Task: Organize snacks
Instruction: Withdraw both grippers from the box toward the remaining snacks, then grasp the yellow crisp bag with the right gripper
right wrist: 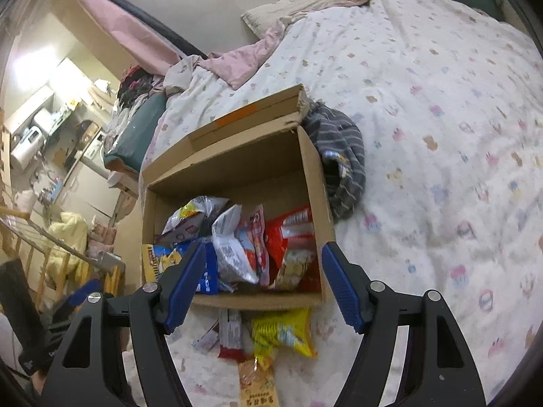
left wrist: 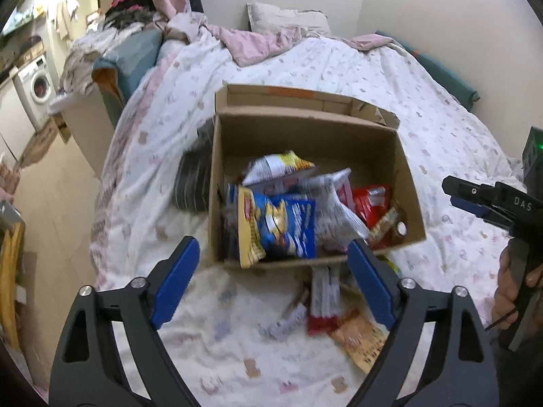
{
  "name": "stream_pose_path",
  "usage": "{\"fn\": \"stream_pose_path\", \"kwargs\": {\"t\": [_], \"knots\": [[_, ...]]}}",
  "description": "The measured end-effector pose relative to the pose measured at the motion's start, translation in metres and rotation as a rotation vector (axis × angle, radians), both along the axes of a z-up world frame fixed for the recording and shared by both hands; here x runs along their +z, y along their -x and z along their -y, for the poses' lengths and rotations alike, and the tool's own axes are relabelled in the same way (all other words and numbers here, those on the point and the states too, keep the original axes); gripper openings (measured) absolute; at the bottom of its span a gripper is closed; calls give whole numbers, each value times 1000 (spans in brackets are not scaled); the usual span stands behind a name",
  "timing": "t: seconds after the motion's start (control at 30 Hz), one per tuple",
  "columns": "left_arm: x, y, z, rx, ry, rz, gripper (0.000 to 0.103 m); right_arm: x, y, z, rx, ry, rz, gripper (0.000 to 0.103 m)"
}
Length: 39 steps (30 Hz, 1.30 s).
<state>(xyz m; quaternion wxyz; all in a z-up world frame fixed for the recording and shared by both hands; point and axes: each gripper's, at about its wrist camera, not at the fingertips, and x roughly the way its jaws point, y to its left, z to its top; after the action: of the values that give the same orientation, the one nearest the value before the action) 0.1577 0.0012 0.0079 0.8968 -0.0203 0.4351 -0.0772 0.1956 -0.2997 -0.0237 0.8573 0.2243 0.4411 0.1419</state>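
Jaws wide on left gripper [left wrist: 273,268] and right gripper [right wrist: 263,279], both empty above snack box [left wrist: 339,135].

We carry two alike tools. The left tongs [left wrist: 273,283] have black, curved arms with triangular cut-outs, silver round screw heads at the joints, and ribbed blue pads on the inner faces of the fingers [left wrist: 176,281]. The right tongs [right wrist: 263,285] match: black frame, silver screws, blue ribbed pads. Seen beside the cardboard box [left wrist: 404,183], the right tool's black body bears white letters "DAS" and a green light, with our hand [left wrist: 512,291] at its grip.
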Motion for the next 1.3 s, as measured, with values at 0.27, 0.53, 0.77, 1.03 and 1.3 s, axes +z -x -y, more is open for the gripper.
{"fn": "stream_pose_path", "kwargs": {"t": [0.27,0.53,0.77,1.03,1.3], "knots": [[-10,26,-11,35,56,-42,89,-15,37,13,-35,-28,-41,87],[-26,37,-9,66,34,-102,89,-34,62,23,-23,28,-103,87],[-36,40,4,54,40,-146,89,-50,65,35,-30,-43,-162,87],[-39,36,0,63,57,-166,89,-81,47,4,54,-37,-298,88],[-41,37,-15,83,68,-171,89,-101,18,-67,188,196,-306,98]]}}
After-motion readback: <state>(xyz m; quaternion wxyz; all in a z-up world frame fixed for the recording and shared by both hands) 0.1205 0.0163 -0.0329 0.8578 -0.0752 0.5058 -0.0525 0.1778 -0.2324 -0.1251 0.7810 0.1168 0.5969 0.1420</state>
